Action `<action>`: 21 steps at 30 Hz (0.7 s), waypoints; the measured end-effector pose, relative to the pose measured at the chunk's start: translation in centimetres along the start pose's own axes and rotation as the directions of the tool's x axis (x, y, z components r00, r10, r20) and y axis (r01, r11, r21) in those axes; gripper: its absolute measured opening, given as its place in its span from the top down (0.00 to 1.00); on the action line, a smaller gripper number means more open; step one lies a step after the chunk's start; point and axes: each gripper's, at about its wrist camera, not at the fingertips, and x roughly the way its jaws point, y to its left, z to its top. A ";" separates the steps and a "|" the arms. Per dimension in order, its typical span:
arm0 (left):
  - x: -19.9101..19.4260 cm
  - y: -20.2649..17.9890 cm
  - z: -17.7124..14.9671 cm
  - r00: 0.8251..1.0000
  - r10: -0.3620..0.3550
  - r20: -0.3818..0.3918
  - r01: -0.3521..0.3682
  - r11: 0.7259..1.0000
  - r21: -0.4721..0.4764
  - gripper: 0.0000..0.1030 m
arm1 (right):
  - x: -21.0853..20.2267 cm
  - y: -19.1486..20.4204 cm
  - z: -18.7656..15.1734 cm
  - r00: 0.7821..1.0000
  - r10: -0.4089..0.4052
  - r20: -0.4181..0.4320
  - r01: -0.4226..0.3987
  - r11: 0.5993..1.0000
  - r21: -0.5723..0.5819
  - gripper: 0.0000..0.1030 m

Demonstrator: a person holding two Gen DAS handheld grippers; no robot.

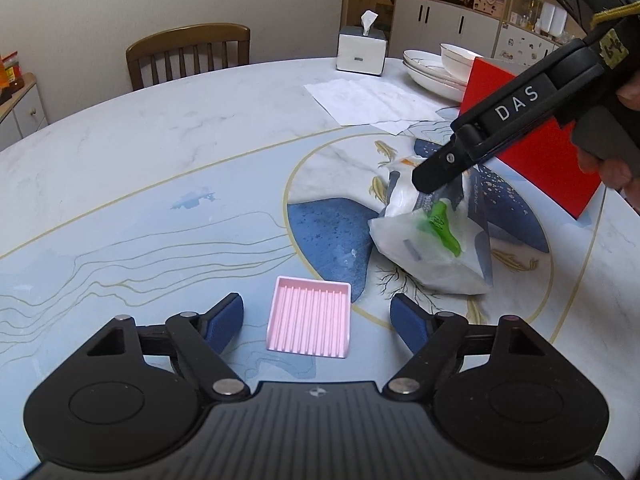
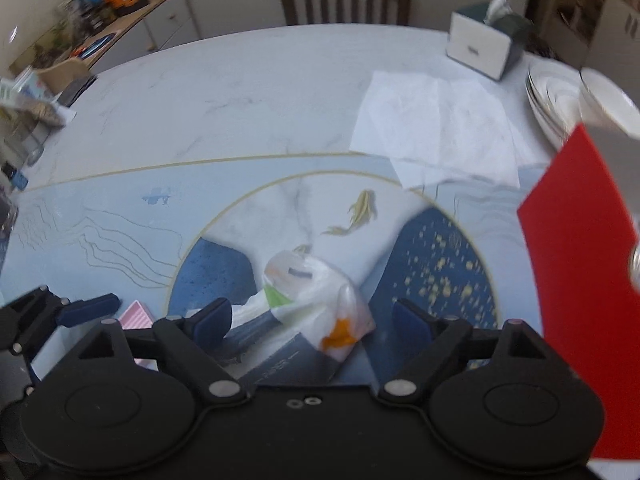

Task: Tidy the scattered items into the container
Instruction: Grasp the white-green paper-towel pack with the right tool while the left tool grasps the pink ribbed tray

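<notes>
Between the wide-spread pads of the left hand-held gripper (image 1: 316, 322) lies a pink tray (image 1: 309, 324) on the worktop (image 1: 160, 160). Right hand-held gripper (image 2: 312, 320), also wide, straddles a white bag (image 2: 316, 300) beside the red box (image 2: 580, 280).

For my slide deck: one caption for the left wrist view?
Open left gripper hovers over pink ridged tray; right gripper reaches white plastic bag.
</notes>
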 end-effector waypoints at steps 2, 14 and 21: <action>0.0 -0.1 0.0 1.000 0.006 0.000 -0.006 1.000 0.010 0.24 | 0.3 -0.1 -0.1 1.000 0.010 -0.016 -0.009 0.999 0.051 0.10; 0.0 -1.1 0.1 0.999 0.043 -0.002 -0.043 0.998 0.048 0.48 | 1.7 1.3 -1.2 0.997 -0.026 -0.079 0.032 0.997 0.077 0.23; 0.0 -1.4 0.3 0.998 0.057 -0.003 -0.056 0.998 0.034 0.61 | 1.6 1.4 -1.8 0.996 0.001 -0.084 0.004 0.998 0.066 0.40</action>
